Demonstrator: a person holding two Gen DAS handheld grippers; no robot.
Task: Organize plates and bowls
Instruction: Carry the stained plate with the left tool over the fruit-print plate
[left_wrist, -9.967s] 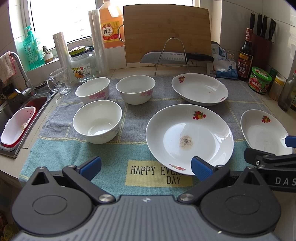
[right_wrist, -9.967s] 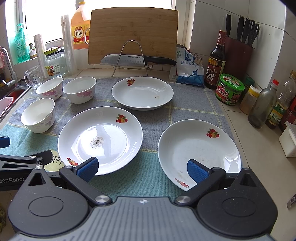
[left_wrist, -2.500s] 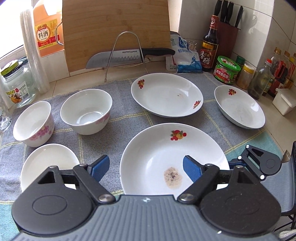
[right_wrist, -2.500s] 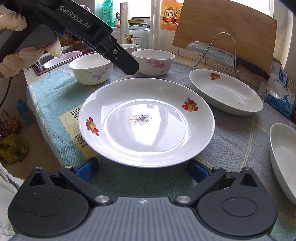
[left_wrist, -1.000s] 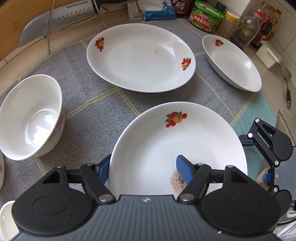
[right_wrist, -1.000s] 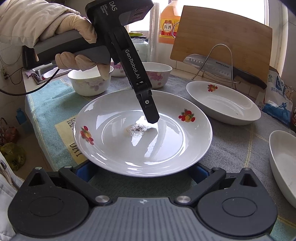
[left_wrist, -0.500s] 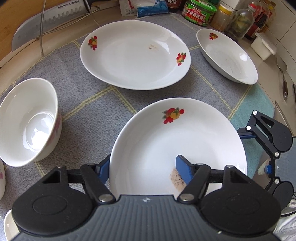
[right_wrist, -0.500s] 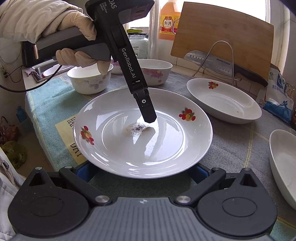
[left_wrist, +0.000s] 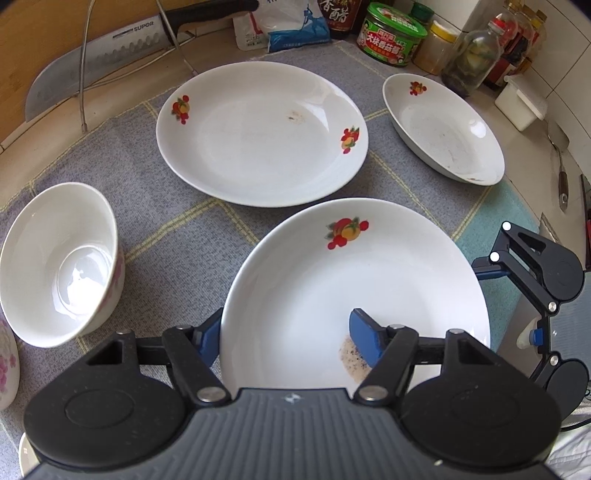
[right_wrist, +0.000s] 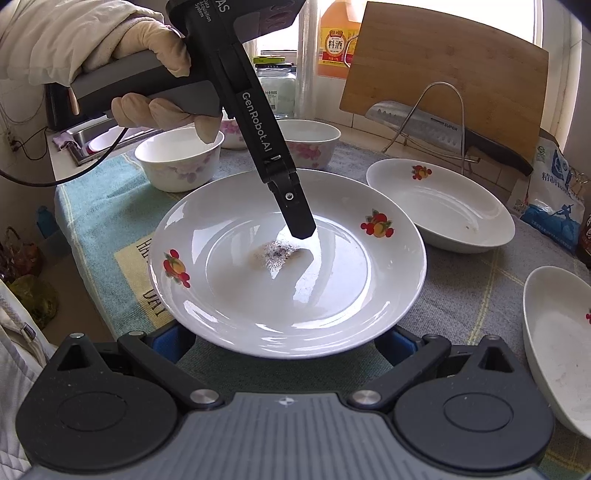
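A large white plate (left_wrist: 351, 280) with fruit prints and a dark crumb stain lies on the towel in front of both grippers. My left gripper (left_wrist: 286, 338) points steeply down over its near rim. One pad is inside the plate and the other is outside the rim, and the jaws are closing without gripping. In the right wrist view its finger (right_wrist: 295, 218) reaches the plate (right_wrist: 288, 288) just above the stain. My right gripper (right_wrist: 284, 341) stands wide open at towel level, its pads half hidden under the plate's near edge.
A second plate (left_wrist: 258, 136) and a deep plate (left_wrist: 443, 125) lie further back, and a bowl (left_wrist: 59, 258) stands at the left. Two more bowls (right_wrist: 181, 158) stand by the sink. A knife rack, cutting board, jars and bottles line the wall.
The left gripper has come down over the plate's rim and its jaws have narrowed a little. The right gripper has stayed where it was.
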